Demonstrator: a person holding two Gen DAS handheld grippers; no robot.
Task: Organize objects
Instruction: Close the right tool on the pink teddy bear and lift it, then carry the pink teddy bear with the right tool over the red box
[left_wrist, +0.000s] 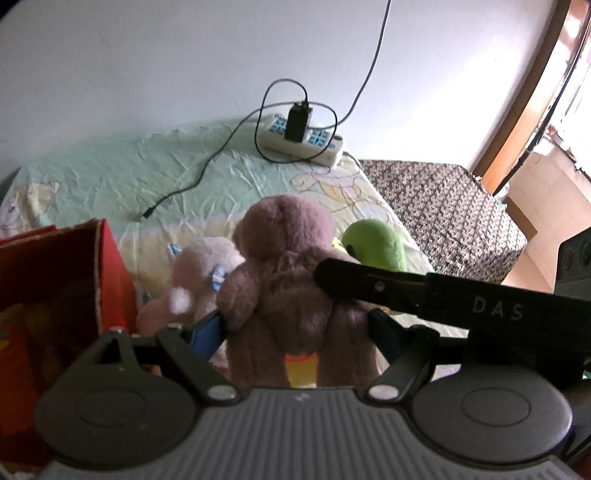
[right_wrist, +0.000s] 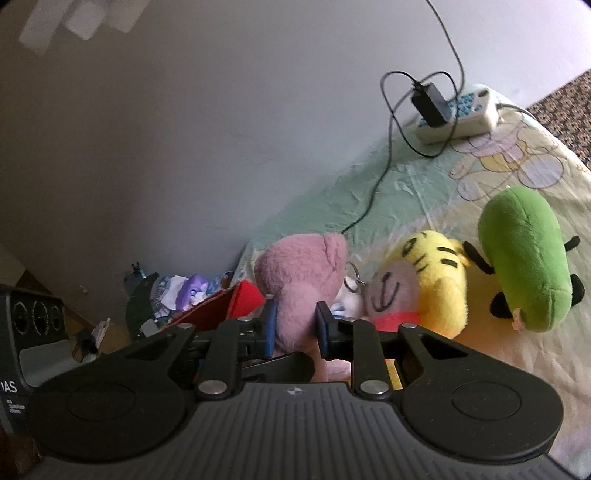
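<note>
A mauve-pink teddy bear (left_wrist: 291, 266) hangs upright between the blue pads of my left gripper (left_wrist: 295, 328), which is shut on its body. My right gripper (right_wrist: 295, 325) is shut on the same pink bear (right_wrist: 303, 273) just below its head; in the left wrist view its black finger (left_wrist: 354, 284) comes in from the right against the bear's side. Behind the bear lie a pale pink plush with a blue bow (left_wrist: 199, 273), a yellow tiger plush (right_wrist: 436, 284) and a green plush (right_wrist: 524, 258). A red cardboard box (left_wrist: 55, 295) stands open at the left.
The toys lie on a bed with a pale green cartoon sheet (left_wrist: 147, 177). A white power strip (left_wrist: 317, 144) with a black charger and a trailing cable (left_wrist: 192, 181) sits at the far edge by the wall. A dark patterned cover (left_wrist: 443, 214) is to the right.
</note>
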